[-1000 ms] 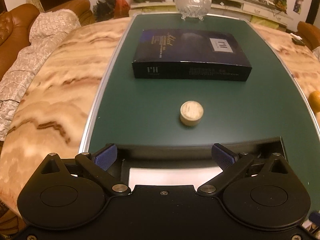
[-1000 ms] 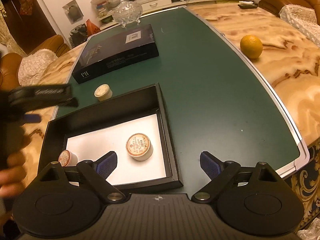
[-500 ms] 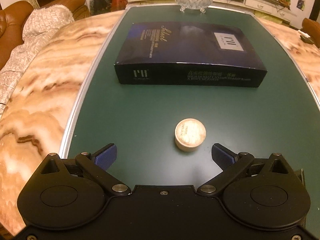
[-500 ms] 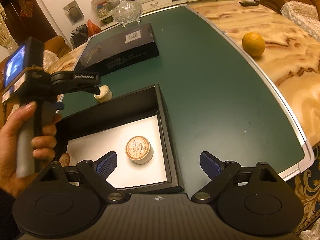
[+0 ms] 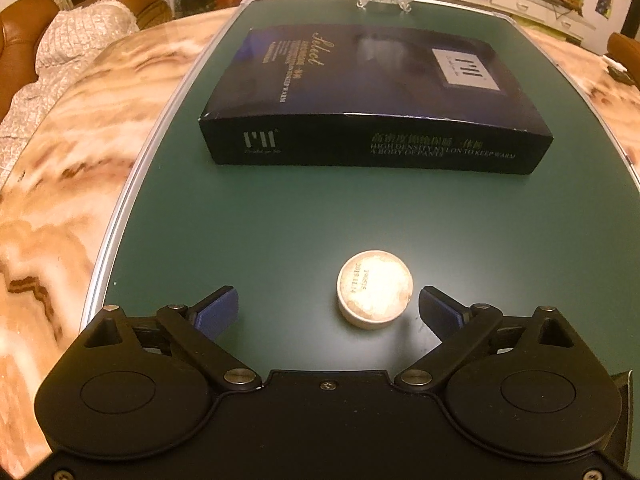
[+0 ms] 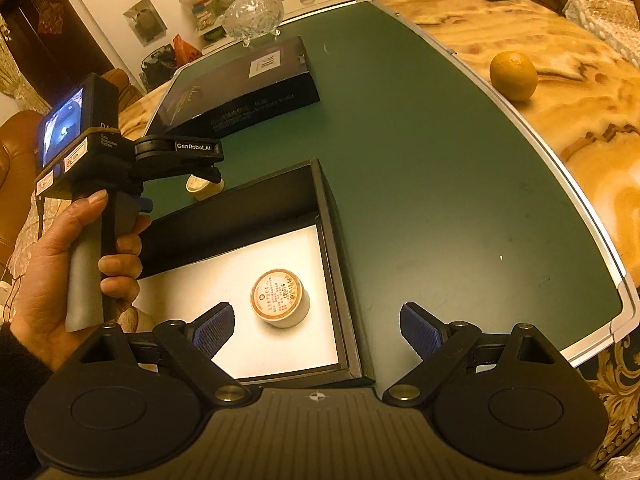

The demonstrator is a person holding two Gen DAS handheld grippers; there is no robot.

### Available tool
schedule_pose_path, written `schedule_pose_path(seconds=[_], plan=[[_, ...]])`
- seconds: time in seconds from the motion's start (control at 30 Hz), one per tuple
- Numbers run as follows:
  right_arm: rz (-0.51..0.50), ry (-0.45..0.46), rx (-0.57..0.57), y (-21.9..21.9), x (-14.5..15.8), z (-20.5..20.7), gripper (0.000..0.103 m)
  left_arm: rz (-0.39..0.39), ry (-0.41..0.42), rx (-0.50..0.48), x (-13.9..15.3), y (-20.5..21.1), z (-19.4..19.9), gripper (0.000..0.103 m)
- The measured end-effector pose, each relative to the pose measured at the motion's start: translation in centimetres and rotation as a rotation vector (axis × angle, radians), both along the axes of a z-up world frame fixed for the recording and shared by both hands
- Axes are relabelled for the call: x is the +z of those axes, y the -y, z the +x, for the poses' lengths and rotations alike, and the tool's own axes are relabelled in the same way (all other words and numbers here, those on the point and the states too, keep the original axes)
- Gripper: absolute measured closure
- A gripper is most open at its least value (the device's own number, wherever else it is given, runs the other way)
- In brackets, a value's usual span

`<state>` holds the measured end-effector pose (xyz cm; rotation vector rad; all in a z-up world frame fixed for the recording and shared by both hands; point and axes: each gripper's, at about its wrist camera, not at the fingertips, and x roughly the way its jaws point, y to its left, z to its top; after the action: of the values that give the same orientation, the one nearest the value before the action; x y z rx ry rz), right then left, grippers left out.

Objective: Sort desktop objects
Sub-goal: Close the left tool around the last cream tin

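The left tongs (image 5: 328, 308) stand wide apart and hold nothing, low over the green table (image 5: 280, 220). The small round tub (image 5: 375, 294) sits on that table between the blue pads, but off centre: it lies just beside the pad at 3 o'clock (image 5: 440, 312) and well apart from the pad at 9 o'clock (image 5: 218, 312). That offset is the main hazard. If the tongs close from here, the near pad would likely meet the tub first and shove it sideways across the smooth surface, so it could skid, tip onto its edge or roll out before the far pad arrives. The tub is short with a curved wall, so a grip taken too high may pinch only the rim and squirt it forward toward the dark flat box (image 5: 372, 100) at 12 o'clock.

In the right wrist view the right tongs (image 6: 316, 326) are also spread wide and empty, hovering over the near edge of the open black tray (image 6: 344, 272). A second tub (image 6: 280, 295) lies inside the tray on its white floor, and a third (image 6: 128, 320) is partly hidden behind the left hand (image 6: 72, 280) at 9 o'clock. A carry over the tray's near wall that comes in too low could clip that wall, and a careless drop could knock the tubs already sorted. The orange (image 6: 513, 75) at 1 o'clock rests on the marble beyond the green surface, well clear.
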<state>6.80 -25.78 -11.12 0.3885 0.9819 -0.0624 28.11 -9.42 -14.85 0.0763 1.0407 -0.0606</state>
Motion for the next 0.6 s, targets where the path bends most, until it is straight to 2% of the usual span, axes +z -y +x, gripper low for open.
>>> schedule_pose_path(seconds=[0.13,0.47,0.6], plan=[[0.004,-0.005,0.002,-0.03,-0.14,0.01,0.01,0.0,0.002,-0.006,0.01,0.32,0.33,0.015],[0.002,-0.009,0.002,-0.12,-0.16,0.04,0.01,-0.008,-0.009,-0.013,-0.38,0.53,0.76,0.026],[0.001,-0.01,0.003,-0.23,-0.17,0.05,0.01,-0.006,-0.008,-0.023,-0.42,0.73,0.76,0.034]])
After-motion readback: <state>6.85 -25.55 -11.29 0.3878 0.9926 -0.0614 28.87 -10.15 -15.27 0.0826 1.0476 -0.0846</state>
